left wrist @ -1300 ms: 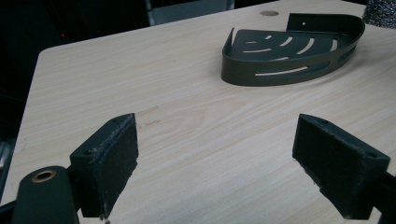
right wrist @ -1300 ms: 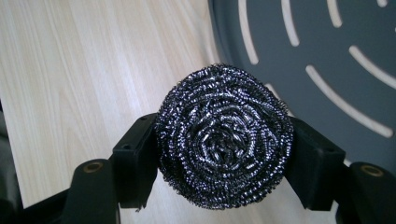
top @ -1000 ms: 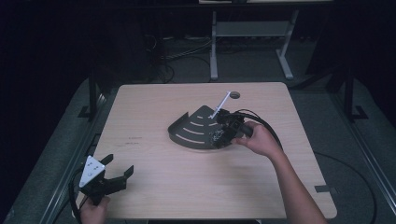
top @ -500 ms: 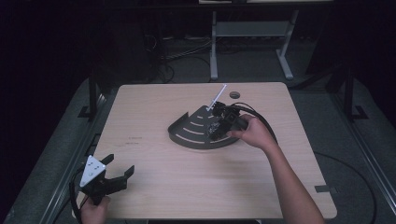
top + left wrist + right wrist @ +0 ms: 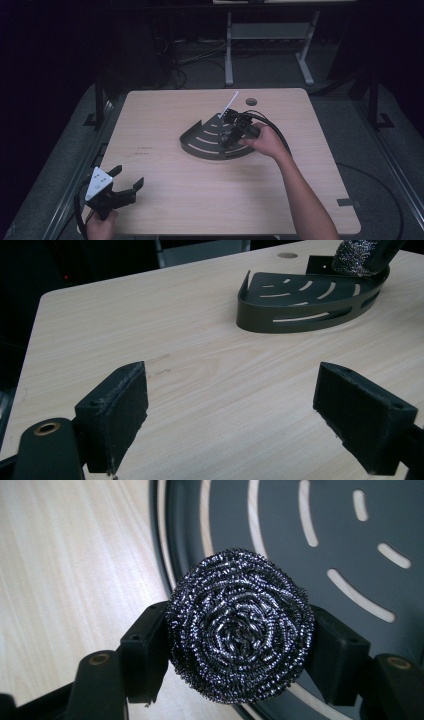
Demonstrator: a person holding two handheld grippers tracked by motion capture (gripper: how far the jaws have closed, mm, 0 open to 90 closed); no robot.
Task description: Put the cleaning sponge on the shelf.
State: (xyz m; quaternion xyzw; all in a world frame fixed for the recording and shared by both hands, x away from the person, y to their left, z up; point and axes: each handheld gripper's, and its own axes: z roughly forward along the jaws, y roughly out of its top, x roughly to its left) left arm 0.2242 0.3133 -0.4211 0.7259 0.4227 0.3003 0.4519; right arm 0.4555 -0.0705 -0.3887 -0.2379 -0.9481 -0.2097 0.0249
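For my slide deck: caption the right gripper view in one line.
Right tongs clamp a steel-wool scourer over the rim of a dark slotted corner tray.

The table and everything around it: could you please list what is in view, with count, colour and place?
table: one, light wood, centre of the high view.
rack: one, dark slotted quarter-round tray, on the table right of centre.
scourer: one, dark shiny steel wool, clamped in the right tongs above the rack's edge.
stick: one, white, thin, rising at a slant by the rack's far corner; what it belongs to is unclear.
hole: one, dark, round, near the table's far edge.
frame: one, pale metal, on the floor beyond the table.
left tongs: black, open, held low at the table's near left corner.
right tongs: black, shut on the scourer.
hands: two, one on each tongs.
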